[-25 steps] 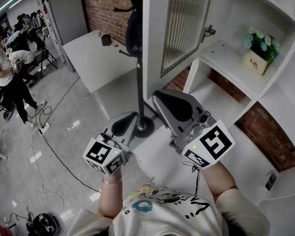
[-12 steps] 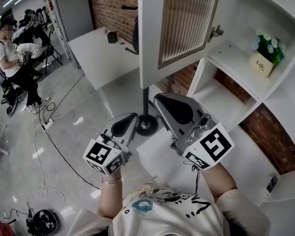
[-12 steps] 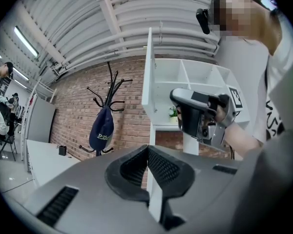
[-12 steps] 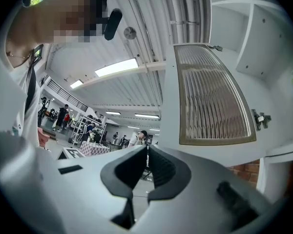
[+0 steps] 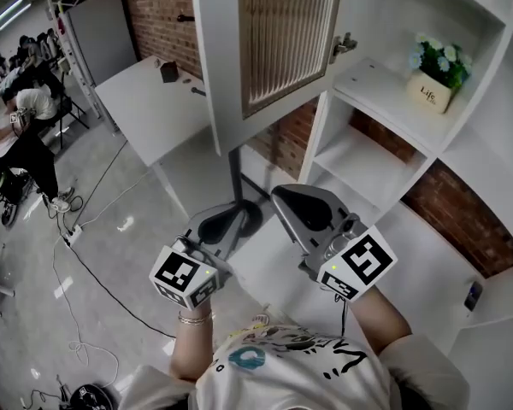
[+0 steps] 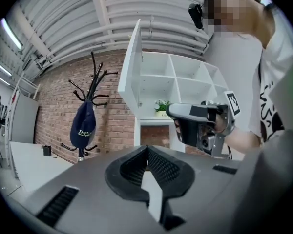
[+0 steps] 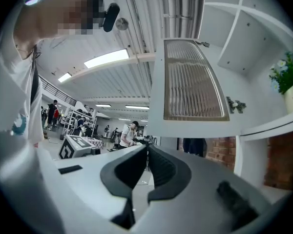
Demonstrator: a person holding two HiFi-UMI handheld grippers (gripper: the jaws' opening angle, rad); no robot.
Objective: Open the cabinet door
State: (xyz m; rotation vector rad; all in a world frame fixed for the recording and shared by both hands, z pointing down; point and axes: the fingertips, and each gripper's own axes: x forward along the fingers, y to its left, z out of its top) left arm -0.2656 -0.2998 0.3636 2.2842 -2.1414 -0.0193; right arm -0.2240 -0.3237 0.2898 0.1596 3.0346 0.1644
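Note:
The cabinet door, a white frame round a ribbed glass pane, stands swung open from the white shelf cabinet. It shows edge-on in the left gripper view and face-on in the right gripper view. Both grippers hang below the door and touch nothing. My left gripper is shut and empty, its tips meeting. To its right, my right gripper is also shut and empty, pointing toward the door's lower edge.
A pot of flowers stands on an upper shelf. A coat rack pole rises under the door, with a blue cap hung on it. A white table, people and floor cables lie to the left.
Both grippers have sunk a little below the open door, the right one more. The head view has shifted, so the door and shelves sit further left. The door stays open.

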